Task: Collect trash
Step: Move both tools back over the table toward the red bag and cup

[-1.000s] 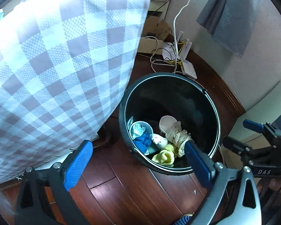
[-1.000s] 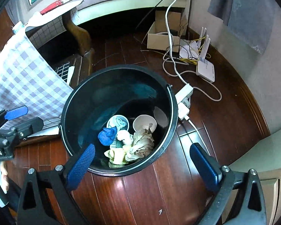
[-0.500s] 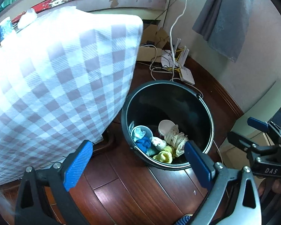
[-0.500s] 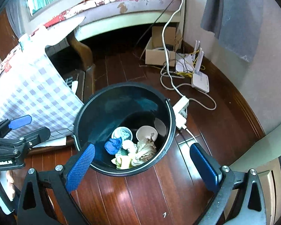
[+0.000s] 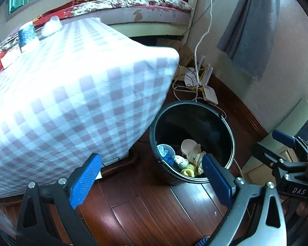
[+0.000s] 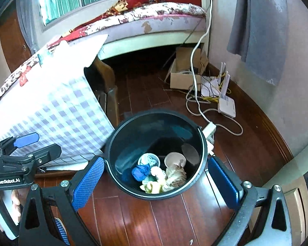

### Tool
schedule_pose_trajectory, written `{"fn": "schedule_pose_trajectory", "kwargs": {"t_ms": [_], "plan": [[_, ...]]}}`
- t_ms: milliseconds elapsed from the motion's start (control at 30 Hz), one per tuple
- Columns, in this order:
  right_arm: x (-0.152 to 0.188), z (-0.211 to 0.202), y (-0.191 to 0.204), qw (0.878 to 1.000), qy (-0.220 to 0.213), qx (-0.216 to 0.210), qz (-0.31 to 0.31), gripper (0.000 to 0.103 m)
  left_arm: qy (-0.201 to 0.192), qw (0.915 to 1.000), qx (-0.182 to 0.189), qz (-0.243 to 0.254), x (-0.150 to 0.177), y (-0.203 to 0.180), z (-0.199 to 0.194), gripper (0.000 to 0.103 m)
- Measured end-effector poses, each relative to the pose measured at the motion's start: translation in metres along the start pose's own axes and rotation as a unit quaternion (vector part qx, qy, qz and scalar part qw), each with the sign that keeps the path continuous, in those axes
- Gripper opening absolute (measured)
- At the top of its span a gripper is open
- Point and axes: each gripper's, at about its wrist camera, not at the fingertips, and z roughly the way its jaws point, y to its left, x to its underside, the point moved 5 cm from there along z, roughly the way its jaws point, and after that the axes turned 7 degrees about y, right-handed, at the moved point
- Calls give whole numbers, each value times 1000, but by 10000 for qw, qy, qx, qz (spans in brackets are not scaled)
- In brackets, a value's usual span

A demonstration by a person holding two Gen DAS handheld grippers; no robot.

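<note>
Both jaws gape empty — left gripper (image 5: 149,178) and right gripper (image 6: 156,180) hang above the floor. Trash (image 6: 160,174) lies in the bucket (image 6: 201,143), right of the checked cloth (image 5: 71,106): crumpled wads and cups, probably light and soft — pinch a wad's bulge, or a cup's rim.

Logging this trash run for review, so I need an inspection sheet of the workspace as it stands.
Surface: dark wooden floor, bare beside the bin.
Job's things: black bin upright, holding two cups, blue, yellow and beige wads.
Clutter: cardboard box, checked cloth on a table.
Grippers: left gripper and right gripper open, empty.
Cables: white cable, power strip touching the bin, router.
Surroundings: bed, grey cloth on the wall.
</note>
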Motion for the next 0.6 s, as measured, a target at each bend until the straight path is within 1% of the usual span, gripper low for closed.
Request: {"fn": "schedule_pose_trajectory", "kwargs": {"t_ms": [133, 233, 467, 600], "plan": [[-11, -8, 12, 9998, -218, -23, 32, 102, -205, 9998, -63, -33, -6, 9, -17, 99], [-19, -12, 23, 9994, -340, -68, 3, 102, -284, 9995, -125, -107, -11, 18, -25, 99], [-42, -23, 53, 9978, -578, -287, -180, 102, -568, 9977, -256, -268, -24, 37, -45, 99], [-60, -29, 73, 9959, -729, -413, -341, 102, -681, 9966, -359, -294, -31, 52, -55, 99]]}}
